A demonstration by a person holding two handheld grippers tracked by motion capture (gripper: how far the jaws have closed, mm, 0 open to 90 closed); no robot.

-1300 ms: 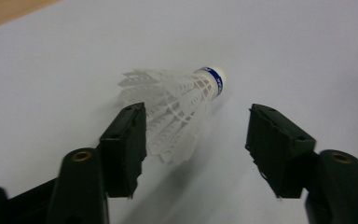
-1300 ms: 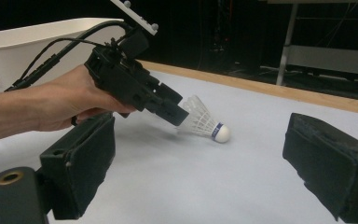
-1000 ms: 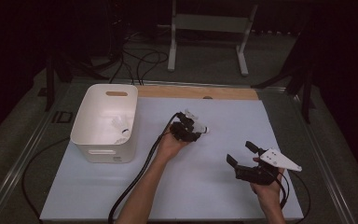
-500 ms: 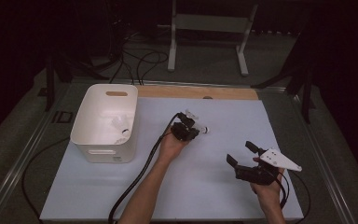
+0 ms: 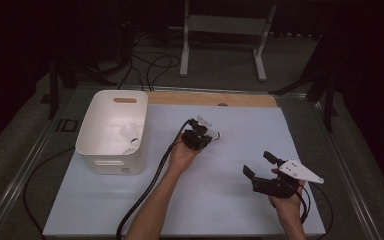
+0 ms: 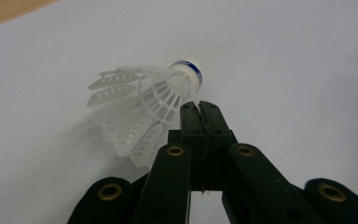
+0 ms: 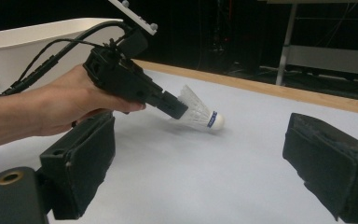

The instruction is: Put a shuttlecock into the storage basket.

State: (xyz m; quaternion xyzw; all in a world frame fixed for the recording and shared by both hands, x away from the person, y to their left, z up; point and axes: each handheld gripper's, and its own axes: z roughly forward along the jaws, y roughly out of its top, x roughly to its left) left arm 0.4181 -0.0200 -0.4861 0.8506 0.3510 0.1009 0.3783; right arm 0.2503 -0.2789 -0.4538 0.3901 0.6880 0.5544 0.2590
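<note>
A white plastic shuttlecock (image 6: 140, 98) with a blue band at its cork lies near the middle of the white table (image 5: 220, 200). My left gripper (image 6: 199, 109) points down at it with the jaws pressed together on the edge of its skirt; they have just been closing on that skirt. The right gripper view has the same grip from the side: the left gripper (image 7: 177, 111) bites the shuttlecock (image 7: 198, 114) while the cork touches the table. My right gripper (image 5: 258, 164) rests at the near right, open, with nothing between its pads (image 7: 326, 163).
A white bin (image 5: 112, 150) stands at the table's left with some white items inside. A wooden strip (image 5: 210, 98) runs along the far edge. The left gripper's black cable (image 5: 145, 195) trails toward the near edge. A metal stand (image 5: 225, 25) is on the floor beyond.
</note>
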